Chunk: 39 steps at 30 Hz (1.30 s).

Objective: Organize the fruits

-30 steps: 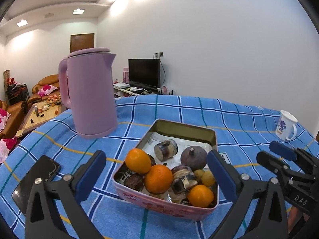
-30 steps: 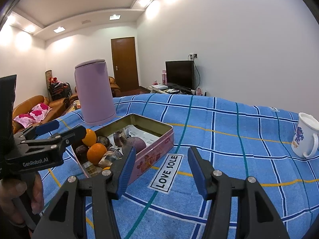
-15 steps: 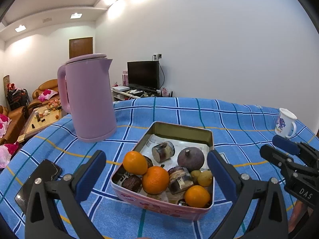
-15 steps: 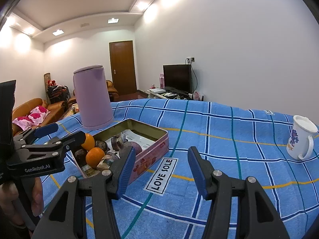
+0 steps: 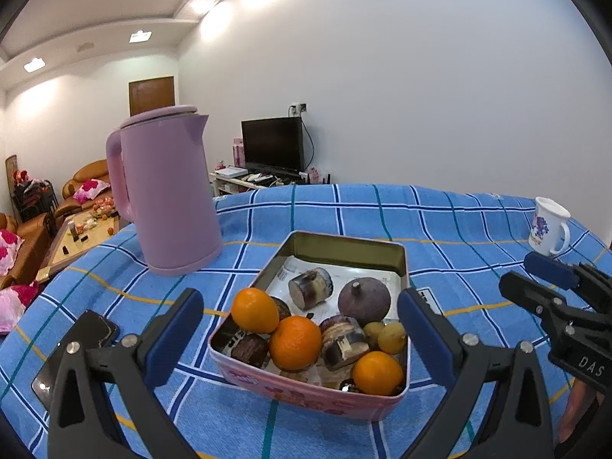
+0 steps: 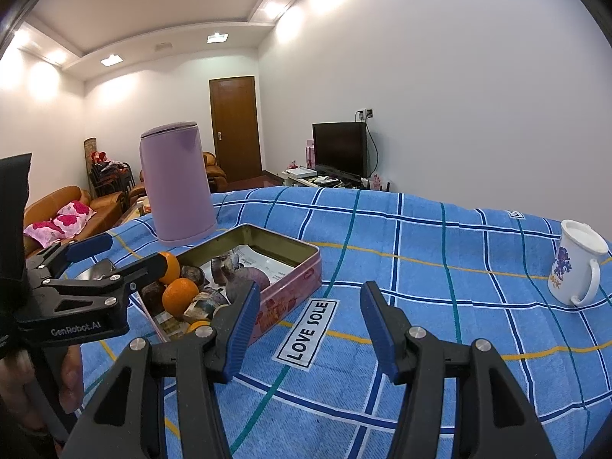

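Fruits (image 5: 294, 342) are all sitting in the tin (image 5: 403, 264); none lying loose on the desk (image 5: 440, 225). Left gripper (image 5: 300, 340) and right gripper (image 6: 310, 327) at 3 o'clock are both gaping, holding nothing.

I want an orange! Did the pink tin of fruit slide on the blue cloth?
No. The pink tin sits equally near the LOVE SOLE label as before; only the cameras shifted.
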Each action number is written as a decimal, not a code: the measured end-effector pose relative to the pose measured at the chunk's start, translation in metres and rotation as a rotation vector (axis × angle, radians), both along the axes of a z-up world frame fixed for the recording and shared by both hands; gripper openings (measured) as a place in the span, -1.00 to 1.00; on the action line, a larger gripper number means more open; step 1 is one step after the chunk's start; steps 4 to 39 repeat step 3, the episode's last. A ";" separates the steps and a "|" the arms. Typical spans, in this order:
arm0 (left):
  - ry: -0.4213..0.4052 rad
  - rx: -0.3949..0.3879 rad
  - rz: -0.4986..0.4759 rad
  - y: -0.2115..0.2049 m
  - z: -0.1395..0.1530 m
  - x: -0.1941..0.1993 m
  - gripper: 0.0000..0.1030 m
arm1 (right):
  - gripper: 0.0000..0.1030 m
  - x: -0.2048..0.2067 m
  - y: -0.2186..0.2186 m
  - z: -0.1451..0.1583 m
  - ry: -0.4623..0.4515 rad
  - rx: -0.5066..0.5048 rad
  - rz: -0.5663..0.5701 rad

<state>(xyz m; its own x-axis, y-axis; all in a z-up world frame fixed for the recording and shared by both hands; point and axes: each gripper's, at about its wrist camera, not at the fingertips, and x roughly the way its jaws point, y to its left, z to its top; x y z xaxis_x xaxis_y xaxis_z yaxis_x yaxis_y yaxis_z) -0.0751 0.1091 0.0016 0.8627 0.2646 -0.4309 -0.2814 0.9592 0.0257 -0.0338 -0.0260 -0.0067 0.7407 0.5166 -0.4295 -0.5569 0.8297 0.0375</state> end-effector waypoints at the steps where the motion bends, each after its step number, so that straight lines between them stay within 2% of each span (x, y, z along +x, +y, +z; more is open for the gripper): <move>1: -0.004 0.003 -0.001 -0.001 0.000 0.000 1.00 | 0.09 0.000 -0.001 0.000 0.001 -0.004 0.000; 39: -0.013 0.004 -0.013 -0.002 0.002 -0.002 1.00 | 0.09 0.001 -0.002 -0.001 0.005 -0.016 -0.001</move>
